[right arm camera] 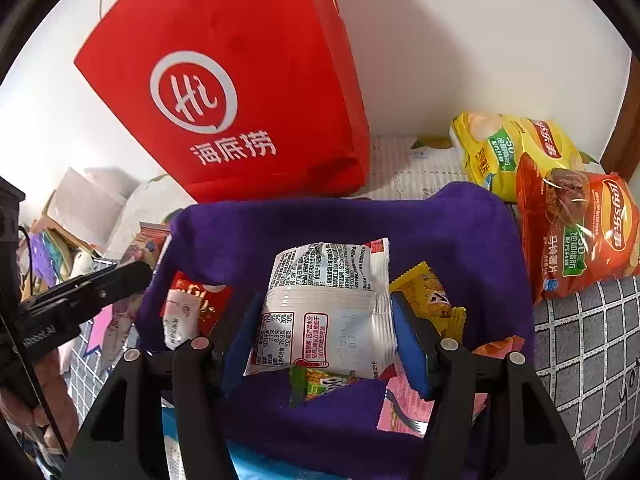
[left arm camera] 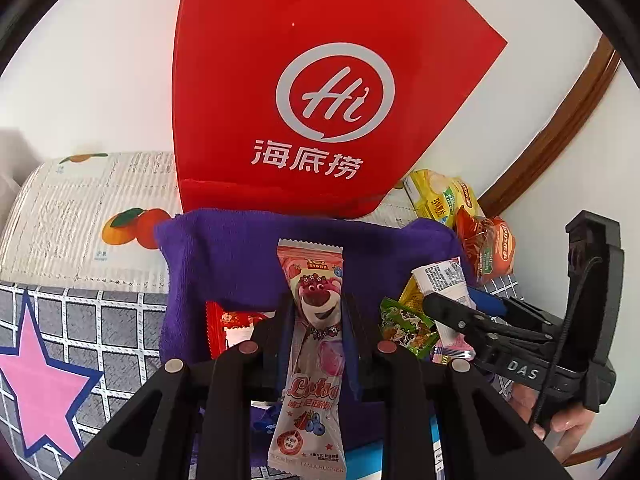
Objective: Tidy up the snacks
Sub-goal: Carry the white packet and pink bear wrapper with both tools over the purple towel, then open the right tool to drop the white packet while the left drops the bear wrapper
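My left gripper (left arm camera: 316,312) is shut on a long pink bear-print candy packet (left arm camera: 314,344) and holds it above a purple cloth (left arm camera: 240,256). My right gripper (right arm camera: 324,312) is shut on a white snack packet (right arm camera: 324,304), printed side up, above the same purple cloth (right arm camera: 440,232). The right gripper also shows in the left wrist view (left arm camera: 444,308) with the white packet (left arm camera: 444,280). A red packet (right arm camera: 192,304), a yellow packet (right arm camera: 428,296), a green packet (right arm camera: 320,380) and a pink packet (right arm camera: 400,404) lie on the cloth.
A red paper bag (right arm camera: 240,88) with a white logo stands behind the cloth against the white wall. A yellow chip bag (right arm camera: 508,148) and an orange chip bag (right arm camera: 576,232) lie at the right. A grid-patterned mat (left arm camera: 100,320) with a pink star covers the table at the left.
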`<state>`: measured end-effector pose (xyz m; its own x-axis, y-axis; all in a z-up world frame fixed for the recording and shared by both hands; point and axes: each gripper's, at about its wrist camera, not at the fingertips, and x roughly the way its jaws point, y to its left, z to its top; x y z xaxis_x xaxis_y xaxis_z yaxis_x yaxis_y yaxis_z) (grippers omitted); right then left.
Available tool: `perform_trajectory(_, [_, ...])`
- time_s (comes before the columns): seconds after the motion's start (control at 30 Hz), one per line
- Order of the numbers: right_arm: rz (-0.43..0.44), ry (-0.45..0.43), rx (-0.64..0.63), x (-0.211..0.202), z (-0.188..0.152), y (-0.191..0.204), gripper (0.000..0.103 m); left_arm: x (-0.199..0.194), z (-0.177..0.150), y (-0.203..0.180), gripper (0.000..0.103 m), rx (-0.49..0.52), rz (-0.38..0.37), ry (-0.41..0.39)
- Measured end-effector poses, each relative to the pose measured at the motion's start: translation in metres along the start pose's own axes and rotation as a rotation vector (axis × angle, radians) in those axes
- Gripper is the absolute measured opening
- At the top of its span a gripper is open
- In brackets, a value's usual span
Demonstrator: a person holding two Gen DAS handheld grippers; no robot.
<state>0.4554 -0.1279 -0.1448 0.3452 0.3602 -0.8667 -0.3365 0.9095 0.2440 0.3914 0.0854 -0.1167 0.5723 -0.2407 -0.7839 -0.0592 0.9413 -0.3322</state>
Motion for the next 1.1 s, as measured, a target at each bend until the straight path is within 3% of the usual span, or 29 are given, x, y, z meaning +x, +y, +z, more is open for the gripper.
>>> perform_trajectory(0.57, [-0.013, 0.06, -0.015, 0.033, -0.005, 0.008, 0.065, 0.005, 0.0, 0.004, 0.022, -0.018, -0.021, 0.016])
perform_trajectory(1.1, [-0.1, 0.08, -0.11, 0.044, -0.011, 0.019, 0.066, 0.029, -0.004, 0.003, 0.022, -0.023, 0.015, 0.076])
